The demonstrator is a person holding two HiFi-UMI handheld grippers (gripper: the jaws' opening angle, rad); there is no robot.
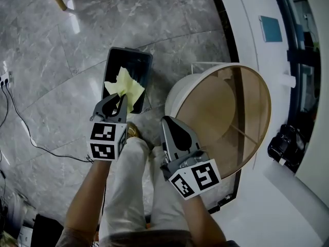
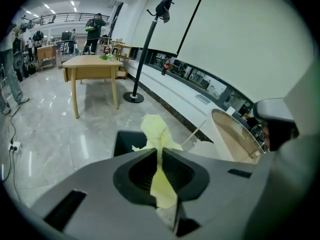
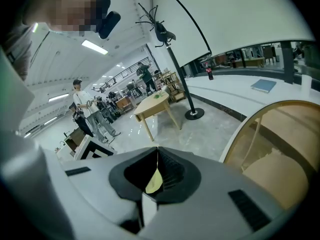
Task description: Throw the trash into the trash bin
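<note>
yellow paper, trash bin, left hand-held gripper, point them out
yellow paper (image 1: 127, 85), head view, middle of the sheet
trash bin (image 1: 131, 60), head view, bare dark inside
left hand-held gripper (image 1: 121, 98), head view, between its fingertips

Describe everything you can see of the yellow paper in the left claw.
The yellow paper is a thin, crumpled, creased sheet, pale yellow, no print showing. The left claw is shut on one end, pinching it flat; the rest fans out beyond the tips. In the head view it shows over the open dark trash bin, touching nothing else.
</note>
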